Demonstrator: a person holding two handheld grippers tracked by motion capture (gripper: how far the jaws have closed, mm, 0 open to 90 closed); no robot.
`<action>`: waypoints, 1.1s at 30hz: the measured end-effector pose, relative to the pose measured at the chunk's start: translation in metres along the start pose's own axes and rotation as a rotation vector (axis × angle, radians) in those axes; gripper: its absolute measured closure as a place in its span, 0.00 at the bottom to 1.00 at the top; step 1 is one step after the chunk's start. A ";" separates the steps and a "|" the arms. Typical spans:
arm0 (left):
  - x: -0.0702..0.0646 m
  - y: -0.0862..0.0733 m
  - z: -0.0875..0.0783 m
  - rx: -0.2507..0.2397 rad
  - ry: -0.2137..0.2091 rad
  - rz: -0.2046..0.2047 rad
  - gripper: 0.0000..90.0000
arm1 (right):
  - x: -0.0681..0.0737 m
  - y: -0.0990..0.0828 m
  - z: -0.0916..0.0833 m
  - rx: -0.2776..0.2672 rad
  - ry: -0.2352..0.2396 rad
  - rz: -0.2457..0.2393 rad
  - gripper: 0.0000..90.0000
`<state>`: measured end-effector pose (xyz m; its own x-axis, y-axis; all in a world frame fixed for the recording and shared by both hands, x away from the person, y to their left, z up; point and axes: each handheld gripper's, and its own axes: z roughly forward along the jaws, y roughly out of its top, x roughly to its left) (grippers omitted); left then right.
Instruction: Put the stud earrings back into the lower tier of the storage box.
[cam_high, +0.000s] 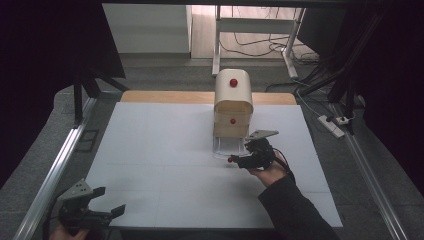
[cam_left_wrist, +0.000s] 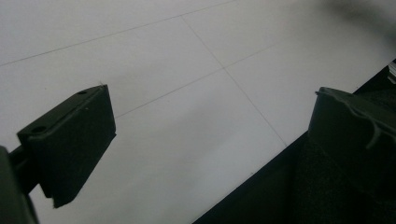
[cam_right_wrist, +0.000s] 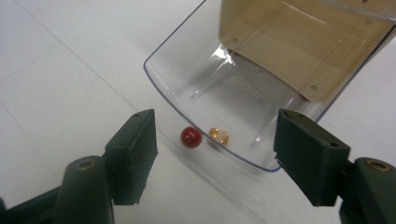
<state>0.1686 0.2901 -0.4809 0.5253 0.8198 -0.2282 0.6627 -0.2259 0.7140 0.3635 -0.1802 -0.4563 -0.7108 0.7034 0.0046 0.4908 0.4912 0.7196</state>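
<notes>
A small cream cabinet (cam_high: 233, 102) with red knobs stands at the back middle of the white table. Its clear plastic bottom drawer (cam_right_wrist: 196, 88) is pulled out toward me (cam_high: 227, 146). A round red knob (cam_right_wrist: 191, 136) sits on the drawer's front wall (cam_high: 230, 160). My right gripper (cam_right_wrist: 215, 135) is open, its two black jaws wide apart on either side of the knob and not touching it; in the high view it (cam_high: 239, 161) lies just in front of the drawer. My left gripper (cam_high: 111, 200) rests open at the table's near left corner, with nothing between its jaws (cam_left_wrist: 210, 126).
The white table top (cam_high: 165, 165) has a wooden strip along its far edge and metal rails along both sides. Its near edge (cam_left_wrist: 252, 177) runs right beside the left gripper. A power strip (cam_high: 332, 125) lies on the floor at the right.
</notes>
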 end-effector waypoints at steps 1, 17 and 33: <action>0.000 0.000 0.000 -0.001 0.000 -0.001 0.01 | 0.001 -0.001 -0.001 -0.003 0.002 0.002 0.30; 0.000 0.000 0.000 0.000 -0.001 0.000 0.01 | 0.002 -0.015 -0.016 -0.003 0.008 0.013 0.19; 0.000 0.000 0.000 -0.001 -0.002 0.001 0.01 | 0.005 -0.034 -0.030 0.032 0.021 0.013 0.07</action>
<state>0.1688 0.2899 -0.4808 0.5269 0.8186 -0.2285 0.6614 -0.2261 0.7151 0.3281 -0.2093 -0.4602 -0.7145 0.6991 0.0280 0.5154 0.4988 0.6969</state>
